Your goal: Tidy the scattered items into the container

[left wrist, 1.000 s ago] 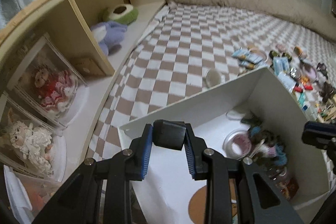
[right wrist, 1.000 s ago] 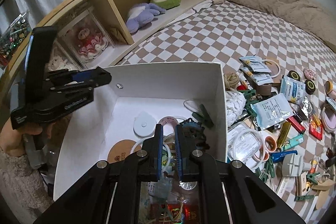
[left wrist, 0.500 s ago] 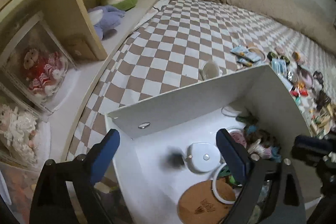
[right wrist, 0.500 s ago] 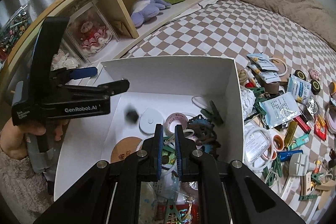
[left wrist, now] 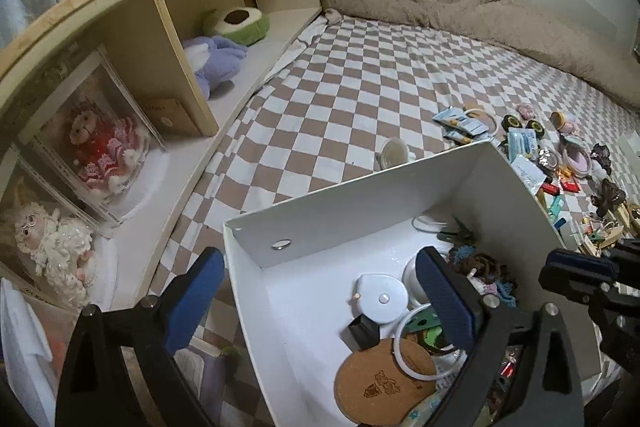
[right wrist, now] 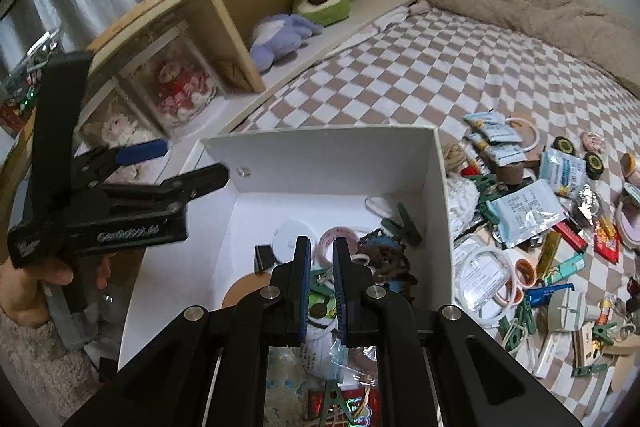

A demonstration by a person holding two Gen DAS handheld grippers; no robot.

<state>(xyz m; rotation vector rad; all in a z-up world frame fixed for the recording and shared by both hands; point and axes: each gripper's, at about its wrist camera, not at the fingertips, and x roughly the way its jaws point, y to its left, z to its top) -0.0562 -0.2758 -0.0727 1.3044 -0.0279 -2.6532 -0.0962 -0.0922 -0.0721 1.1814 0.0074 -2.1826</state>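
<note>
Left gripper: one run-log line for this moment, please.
left gripper: opening, empty, over white box | small black block: lying in box | right gripper: shut

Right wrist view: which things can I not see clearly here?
- White box: its near part is hidden behind the right claw.
- Small items on the checkered bedsheet: cut off by the picture's right edge.
- Doll cases: blurred behind clear plastic.

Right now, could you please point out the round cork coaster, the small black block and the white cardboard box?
Round cork coaster [left wrist: 384,381]: left wrist view, middle of its face.
Small black block [left wrist: 363,331]: left wrist view, its top.
White cardboard box [right wrist: 320,163]: right wrist view, far inner wall.
</note>
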